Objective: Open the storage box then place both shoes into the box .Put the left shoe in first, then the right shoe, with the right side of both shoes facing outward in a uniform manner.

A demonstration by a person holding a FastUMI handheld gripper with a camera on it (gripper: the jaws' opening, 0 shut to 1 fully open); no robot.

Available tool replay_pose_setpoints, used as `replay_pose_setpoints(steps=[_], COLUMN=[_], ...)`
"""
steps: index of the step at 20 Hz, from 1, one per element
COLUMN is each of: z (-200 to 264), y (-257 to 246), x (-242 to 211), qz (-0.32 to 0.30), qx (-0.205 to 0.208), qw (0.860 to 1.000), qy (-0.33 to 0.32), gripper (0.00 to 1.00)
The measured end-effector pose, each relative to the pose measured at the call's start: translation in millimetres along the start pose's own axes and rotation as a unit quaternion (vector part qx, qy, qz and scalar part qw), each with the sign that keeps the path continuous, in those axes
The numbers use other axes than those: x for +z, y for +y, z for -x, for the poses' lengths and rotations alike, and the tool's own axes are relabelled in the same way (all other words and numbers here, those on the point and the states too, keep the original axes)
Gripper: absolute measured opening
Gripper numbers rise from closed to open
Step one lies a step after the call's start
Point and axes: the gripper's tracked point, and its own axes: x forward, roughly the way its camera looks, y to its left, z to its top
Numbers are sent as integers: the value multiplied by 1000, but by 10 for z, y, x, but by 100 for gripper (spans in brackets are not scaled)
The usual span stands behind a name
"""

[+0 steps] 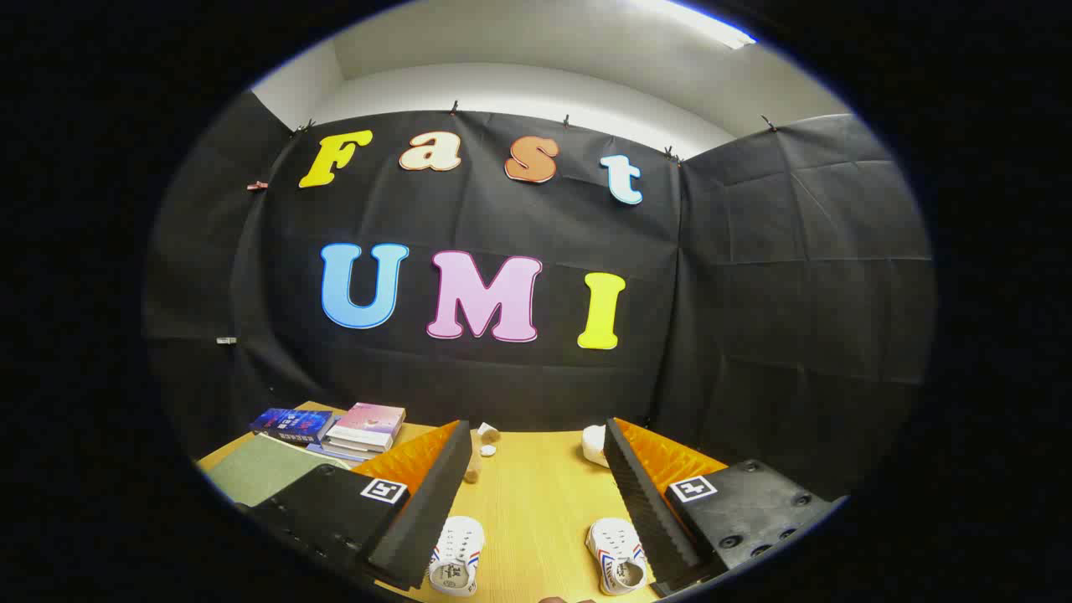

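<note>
Gripper view looks forward over a light yellow wooden tabletop (536,502) toward the black cloth wall of the booth. The hand-held gripper (536,435) has its two black ribbed fingers, backed with orange, spread wide apart, and nothing is held between them; the left finger (431,494) and the right finger (645,494) each carry a small square black-and-white marker on the housing behind them.

Between the fingers, close to their base, lie two small white shoes with red and blue side stripes. One white shoe (456,554) sits just beside the inner face of the left finger, and the other white shoe (615,565) sits just beside the inner face of the right finger. The two are well apart, with bare tabletop between them. Neither finger appears to be pressing on a shoe.

Ahead of the left fingertip, a few small beige and white items (484,444) lie on the table; what they are is too small to tell. Just ahead of the right fingertip sits a small white object (594,444), partly hidden by that finger.

Beyond the left finger, off to its outer side, a stack of books (364,429) with a pink cover on top rests near a dark blue book (293,423), with a grey-green flat mat (255,471) nearer to the gripper.
</note>
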Motion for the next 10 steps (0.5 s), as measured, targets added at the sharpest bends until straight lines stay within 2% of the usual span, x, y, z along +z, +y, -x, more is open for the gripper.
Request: replay_pose_setpoints(steps=[10], z=[49], y=[100], x=[-40], qz=[-2], qx=[1], qw=[1000], qy=[1], gripper=[97])
